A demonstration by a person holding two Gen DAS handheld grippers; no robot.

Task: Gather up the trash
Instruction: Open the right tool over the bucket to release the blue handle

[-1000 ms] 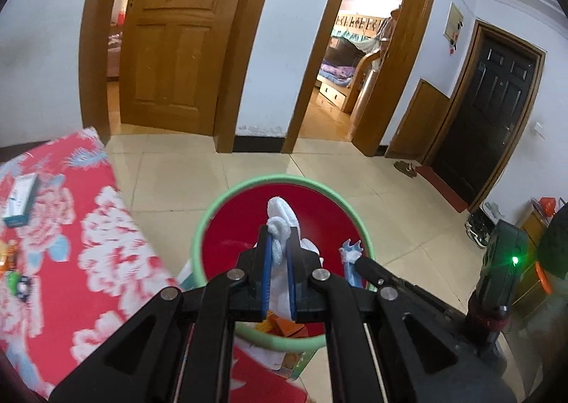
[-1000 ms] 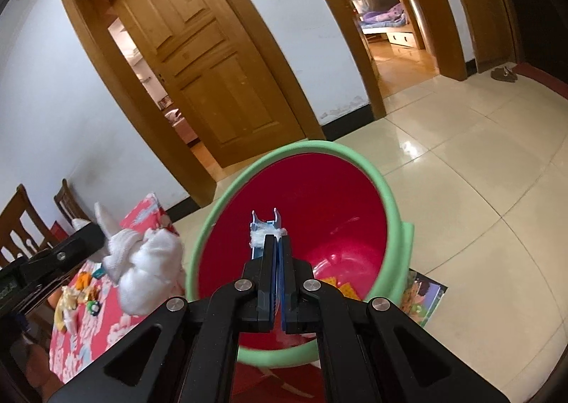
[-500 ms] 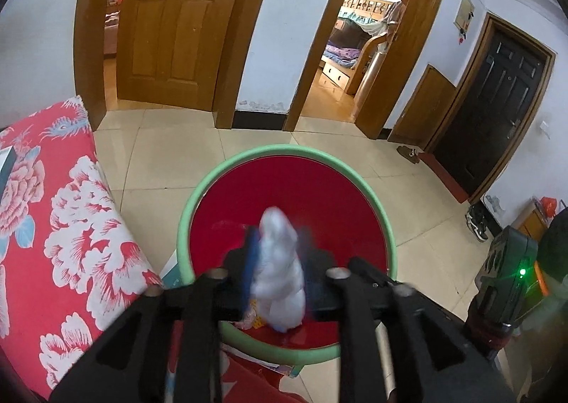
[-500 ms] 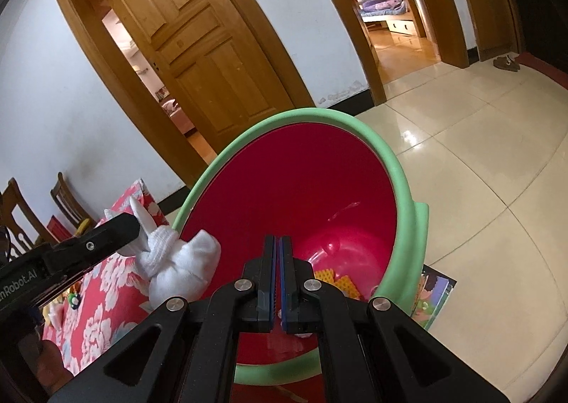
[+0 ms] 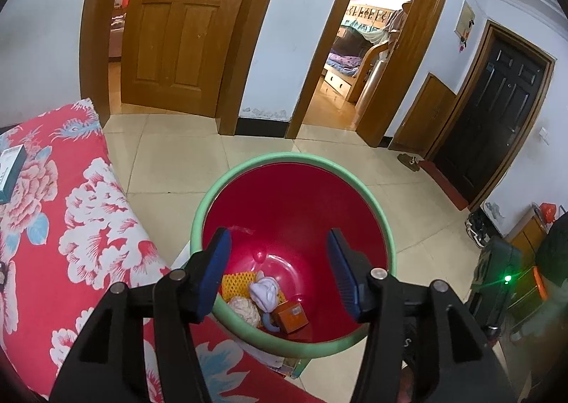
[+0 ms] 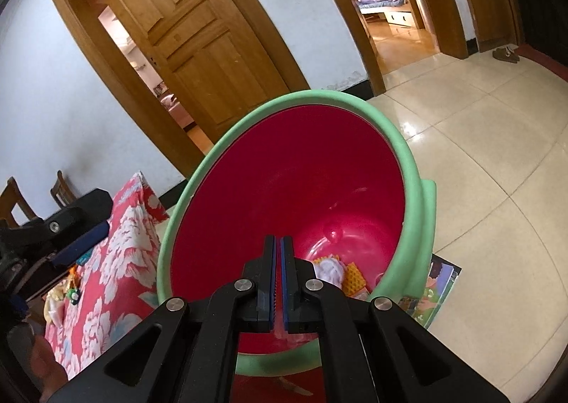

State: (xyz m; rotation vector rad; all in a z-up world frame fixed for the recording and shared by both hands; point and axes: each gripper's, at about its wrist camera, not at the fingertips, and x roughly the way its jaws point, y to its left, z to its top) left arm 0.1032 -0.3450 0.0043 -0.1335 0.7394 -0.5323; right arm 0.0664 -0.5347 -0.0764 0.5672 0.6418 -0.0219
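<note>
A red bin with a green rim (image 5: 291, 156) stands on the floor beside the cloth-covered table. My left gripper (image 5: 278, 238) hangs over its mouth with the jaws opening and nothing between the blue pads (image 5: 218, 261). A white tissue wad (image 5: 265, 291) lies at the bottom among a yellow mesh (image 5: 236, 284), a beige ball (image 5: 245, 309) and a small orange box (image 5: 291, 314). My right gripper (image 6: 278, 239) is shut above the bin's near rim (image 6: 319, 96), with nothing visible at its tips. The wad (image 6: 330, 270) also shows in the right wrist view.
A red floral cloth (image 5: 53, 225) covers the table at the left, with a small box (image 5: 10, 168) and toys (image 6: 71, 293) on it. A picture book (image 6: 436, 282) lies under the bin. A dark green device (image 5: 497, 278) stands at the right. Tiled floor and doorways lie beyond.
My left jaws have opened and the white wad has dropped from them into the bin. The white scrap once at my right gripper's tips is gone; that gripper has sunk slightly.
</note>
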